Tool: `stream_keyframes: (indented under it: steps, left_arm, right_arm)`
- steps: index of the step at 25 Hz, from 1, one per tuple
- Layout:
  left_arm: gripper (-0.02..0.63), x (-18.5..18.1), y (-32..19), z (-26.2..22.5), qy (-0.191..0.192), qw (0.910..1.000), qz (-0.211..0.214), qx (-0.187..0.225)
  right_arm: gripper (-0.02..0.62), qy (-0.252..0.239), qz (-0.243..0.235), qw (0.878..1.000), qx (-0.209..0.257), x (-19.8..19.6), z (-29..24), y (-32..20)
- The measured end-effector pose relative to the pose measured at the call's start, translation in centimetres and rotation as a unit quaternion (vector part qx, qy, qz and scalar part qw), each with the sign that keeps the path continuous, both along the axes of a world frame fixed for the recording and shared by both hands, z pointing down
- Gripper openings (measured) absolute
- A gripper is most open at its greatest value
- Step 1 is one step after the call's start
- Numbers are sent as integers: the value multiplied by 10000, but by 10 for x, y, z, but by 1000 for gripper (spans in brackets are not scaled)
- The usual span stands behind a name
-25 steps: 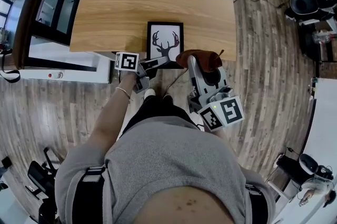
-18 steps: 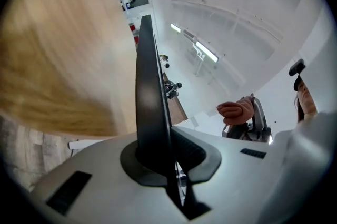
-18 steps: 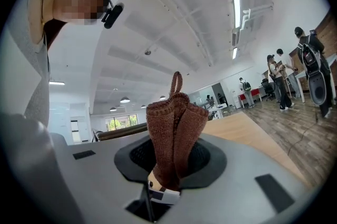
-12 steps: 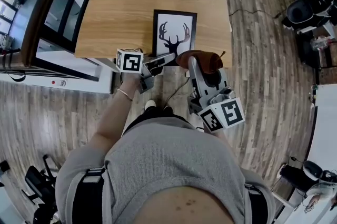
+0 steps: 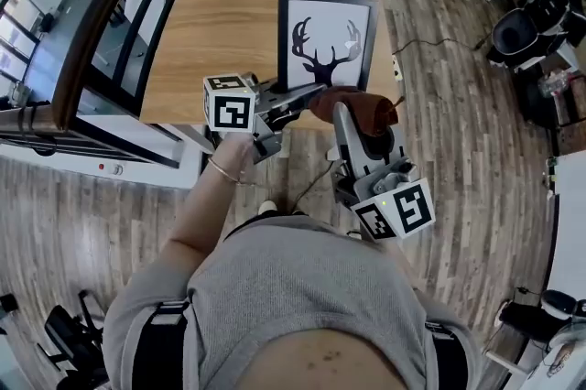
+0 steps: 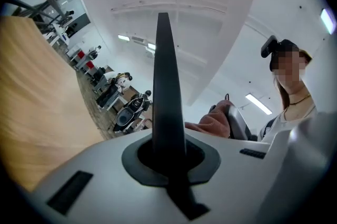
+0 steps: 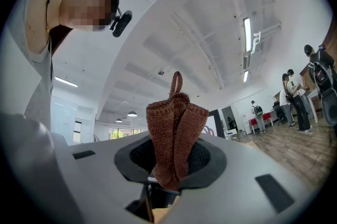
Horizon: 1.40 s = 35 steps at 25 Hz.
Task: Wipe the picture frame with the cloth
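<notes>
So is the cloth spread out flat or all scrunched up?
Scrunched up. The brown cloth is bunched into upright folds, pinched in the right gripper, with a little loop sticking out on top.

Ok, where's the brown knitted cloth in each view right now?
Head view: the brown knitted cloth sits at centre, just below the lower edge of the black picture frame.
Left gripper view: right of centre, low down.
Right gripper view: dead centre, pinched between the jaws.
Shared landmark: the black picture frame, which shows edge-on as the dark upright strip in the left gripper view. I can't confirm it in the right gripper view.
</notes>
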State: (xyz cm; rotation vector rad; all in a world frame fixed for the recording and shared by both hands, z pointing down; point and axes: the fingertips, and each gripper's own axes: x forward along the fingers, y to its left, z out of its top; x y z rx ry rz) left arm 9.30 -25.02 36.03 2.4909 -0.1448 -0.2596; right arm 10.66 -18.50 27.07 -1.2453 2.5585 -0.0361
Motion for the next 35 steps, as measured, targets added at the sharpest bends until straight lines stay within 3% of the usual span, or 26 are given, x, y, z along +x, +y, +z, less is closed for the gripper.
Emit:
stream_keyframes:
  steps: [4, 9, 14, 19, 26, 30, 35]
  left_arm:
    - [17, -1, 9, -25, 218, 9994, 14, 273]
    - [17, -3, 13, -28, 22, 9988, 59, 492]
    - [17, 4, 20, -31, -184, 9969, 44, 763]
    - [17, 10, 28, -36, -311, 9950, -10, 954]
    - [17, 7, 42, -50, -255, 9924, -105, 1202]
    - [18, 5, 49, -59, -210, 9916, -146, 1267]
    - [18, 3, 58, -65, -167, 9904, -203, 1359]
  right_arm:
    - [97, -11, -13, 9996, 291, -4, -12, 11]
    - [97, 44, 12, 9969, 780, -10, -45, 7]
    - [97, 109, -168, 9843, 1756, -26, -111, 4]
    - [97, -88, -217, 9742, 2247, -40, -152, -11]
    - [97, 186, -276, 9799, 1968, -57, -141, -25]
    - [97, 635, -249, 9790, 1920, -65, -132, -19]
    - [97, 671, -444, 9821, 1705, -68, -128, -7]
